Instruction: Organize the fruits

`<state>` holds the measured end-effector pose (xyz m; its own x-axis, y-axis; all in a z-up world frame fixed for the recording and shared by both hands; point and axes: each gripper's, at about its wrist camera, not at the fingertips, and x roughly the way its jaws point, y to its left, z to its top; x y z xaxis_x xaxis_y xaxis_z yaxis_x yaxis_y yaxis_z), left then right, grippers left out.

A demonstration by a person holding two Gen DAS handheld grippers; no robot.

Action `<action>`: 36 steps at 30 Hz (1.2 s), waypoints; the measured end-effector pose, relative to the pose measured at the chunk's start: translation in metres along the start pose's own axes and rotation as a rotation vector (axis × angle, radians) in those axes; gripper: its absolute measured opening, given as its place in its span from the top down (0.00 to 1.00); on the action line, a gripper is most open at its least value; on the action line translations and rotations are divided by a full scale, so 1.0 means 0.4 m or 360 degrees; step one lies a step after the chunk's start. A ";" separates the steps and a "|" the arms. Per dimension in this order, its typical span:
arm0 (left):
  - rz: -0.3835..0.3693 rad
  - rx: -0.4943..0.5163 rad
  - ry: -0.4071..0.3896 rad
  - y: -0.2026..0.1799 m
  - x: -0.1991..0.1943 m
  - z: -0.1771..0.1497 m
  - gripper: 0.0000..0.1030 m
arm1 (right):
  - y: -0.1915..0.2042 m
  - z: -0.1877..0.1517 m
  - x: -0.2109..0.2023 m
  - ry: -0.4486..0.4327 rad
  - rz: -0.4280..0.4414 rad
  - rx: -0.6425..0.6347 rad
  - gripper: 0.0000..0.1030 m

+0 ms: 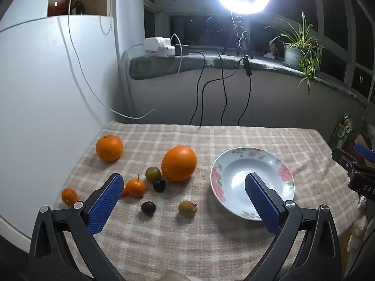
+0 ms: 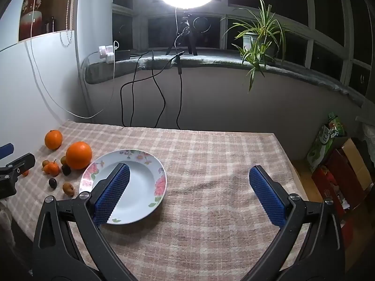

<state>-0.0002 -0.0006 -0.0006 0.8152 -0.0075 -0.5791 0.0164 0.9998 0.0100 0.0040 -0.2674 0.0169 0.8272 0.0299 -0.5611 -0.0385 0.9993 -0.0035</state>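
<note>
Both your left gripper point(image 1: 185, 201) and right gripper point(image 2: 189, 194) hang released (nothing held); round oranges point(image 1: 178, 163) may roll off desk point(image 1: 211, 138).

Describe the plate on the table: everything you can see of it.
The plate is round, shallow and white, with a wide rim printed with pink flowers and green leaves and a plain sunken centre. It looks like glazed ceramic and catches a bright glare. It is empty and lies flat on the checked cloth, with the fruit off to one side and apart from it. Nothing touches it but the cloth; in both views an open blue pad merely overlaps it.
</note>
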 end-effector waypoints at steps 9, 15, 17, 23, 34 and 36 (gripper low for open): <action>-0.0030 -0.0016 0.0013 0.006 0.018 -0.007 0.01 | -0.003 0.000 0.024 0.0018 -0.0009 0.0009 0.00; -0.0032 -0.0017 0.0023 0.006 0.024 -0.006 0.01 | -0.011 -0.006 0.037 0.0015 -0.0039 0.0040 0.00; -0.0042 -0.0017 0.0023 0.003 0.025 -0.007 0.01 | -0.011 -0.006 0.037 0.0015 -0.0056 0.0043 0.00; -0.0058 -0.0004 0.0021 -0.003 0.027 -0.005 0.01 | -0.026 -0.004 0.034 0.0011 -0.0092 0.0076 0.00; -0.0062 0.0003 0.0010 0.000 0.024 -0.004 0.01 | -0.030 0.006 0.032 0.0002 -0.0098 0.0087 0.00; -0.0062 0.0002 0.0010 0.003 0.024 -0.002 0.01 | -0.029 0.009 0.029 -0.0003 -0.0099 0.0090 0.00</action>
<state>0.0073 0.0005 -0.0068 0.8104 -0.0462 -0.5840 0.0488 0.9987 -0.0112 0.0161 -0.2787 0.0132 0.8279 -0.0322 -0.5599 0.0446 0.9990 0.0086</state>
